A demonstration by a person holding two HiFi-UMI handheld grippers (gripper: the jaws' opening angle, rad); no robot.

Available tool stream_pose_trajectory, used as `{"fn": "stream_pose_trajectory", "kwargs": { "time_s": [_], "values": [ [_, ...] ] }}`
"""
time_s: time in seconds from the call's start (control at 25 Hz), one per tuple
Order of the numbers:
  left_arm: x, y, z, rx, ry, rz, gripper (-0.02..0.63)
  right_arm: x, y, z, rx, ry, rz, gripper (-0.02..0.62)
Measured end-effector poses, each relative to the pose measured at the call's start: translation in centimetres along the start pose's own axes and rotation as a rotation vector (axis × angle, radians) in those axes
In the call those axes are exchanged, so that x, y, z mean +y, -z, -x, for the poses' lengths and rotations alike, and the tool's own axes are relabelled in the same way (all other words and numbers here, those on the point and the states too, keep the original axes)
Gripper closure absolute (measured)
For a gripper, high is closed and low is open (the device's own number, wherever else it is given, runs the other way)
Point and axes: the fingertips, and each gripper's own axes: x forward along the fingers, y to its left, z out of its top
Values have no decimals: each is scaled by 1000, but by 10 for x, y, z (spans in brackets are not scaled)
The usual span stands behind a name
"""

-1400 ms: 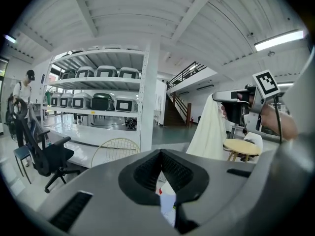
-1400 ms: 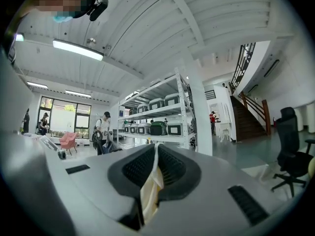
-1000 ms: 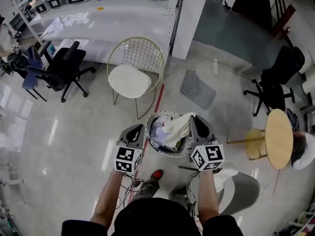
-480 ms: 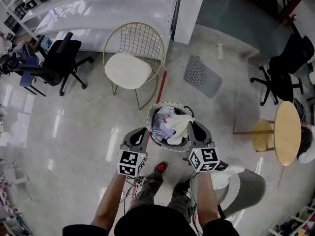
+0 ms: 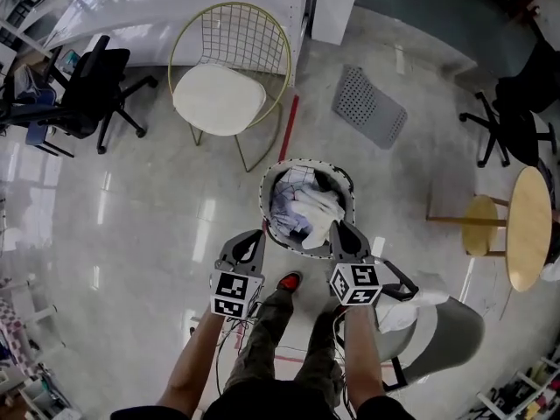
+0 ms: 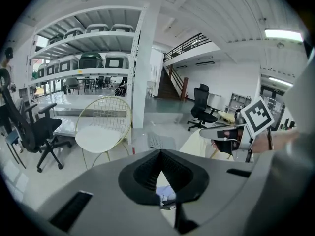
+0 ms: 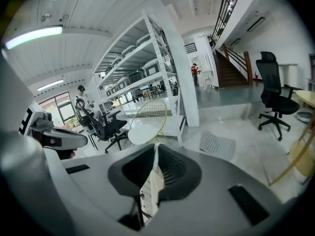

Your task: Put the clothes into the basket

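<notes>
You are wearing a black top (image 5: 271,401), olive trousers (image 5: 262,348) and a red shoe (image 5: 287,281) — the grey left gripper (image 5: 259,234) and right gripper (image 5: 336,227) are carrying black-and-white marker cubes (image 5: 231,293), cables (image 5: 229,332) trailing.

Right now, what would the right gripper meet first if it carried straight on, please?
The right gripper would probably meet the clothes heap in the basket, just beyond the cream garment its jaws hold; depth unclear.

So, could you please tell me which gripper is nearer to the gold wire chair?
Left. The left gripper sits below the gold wire chair in the head view, slightly to its right; the right gripper is farther right, at the near rim of the basket.
</notes>
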Motion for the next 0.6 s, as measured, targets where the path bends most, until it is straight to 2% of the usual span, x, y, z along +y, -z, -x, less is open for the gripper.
{"fn": "stream_pose_trajectory", "kwargs": {
  "time_s": [0.48, 0.6],
  "values": [
    [-1, 87, -38, 116, 1, 37, 600, -33, 129, -57, 131, 13, -1, 552],
    [-3, 98, -48, 138, 2, 34, 600, -41, 152, -68, 174, 9, -14, 552]
  ]
}}
